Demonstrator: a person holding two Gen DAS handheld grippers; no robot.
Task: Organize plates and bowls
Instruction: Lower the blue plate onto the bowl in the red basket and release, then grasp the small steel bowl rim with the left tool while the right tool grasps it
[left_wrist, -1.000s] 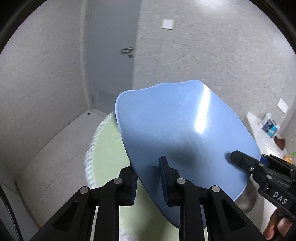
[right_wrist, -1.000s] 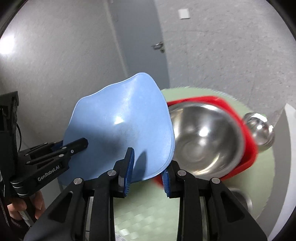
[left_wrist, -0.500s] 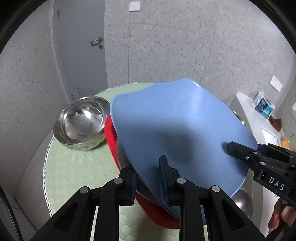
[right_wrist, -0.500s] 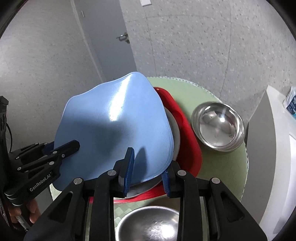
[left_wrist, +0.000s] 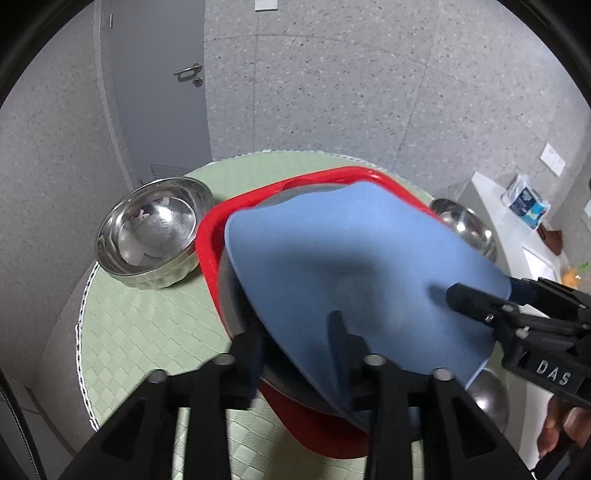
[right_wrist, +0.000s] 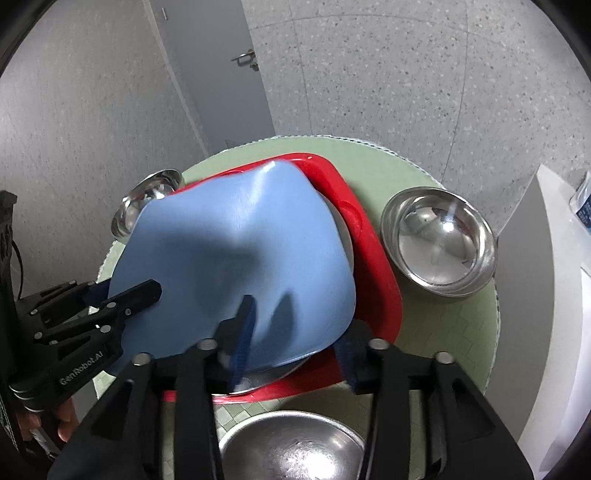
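Note:
A blue plate (left_wrist: 354, 266) lies tilted low over a steel plate (left_wrist: 229, 295) that sits in a red tray (left_wrist: 210, 236); it also shows in the right wrist view (right_wrist: 236, 258). My left gripper (left_wrist: 297, 354) has its jaws apart around the plate's near edge. My right gripper (right_wrist: 295, 336) also stands open around the plate's other edge, and shows in the left wrist view (left_wrist: 480, 295). Whether either still pinches the plate is unclear.
The tray (right_wrist: 373, 266) sits on a round green table (left_wrist: 140, 332). Steel bowls stand around it: one at left (left_wrist: 151, 232), one at right (right_wrist: 439, 240), one near the front edge (right_wrist: 291, 446). A white counter (right_wrist: 565, 295) is at the right.
Both grippers lowered the blue plate down onto the steel plate in the red tray. The jaws of both grippers have spread wider apart.

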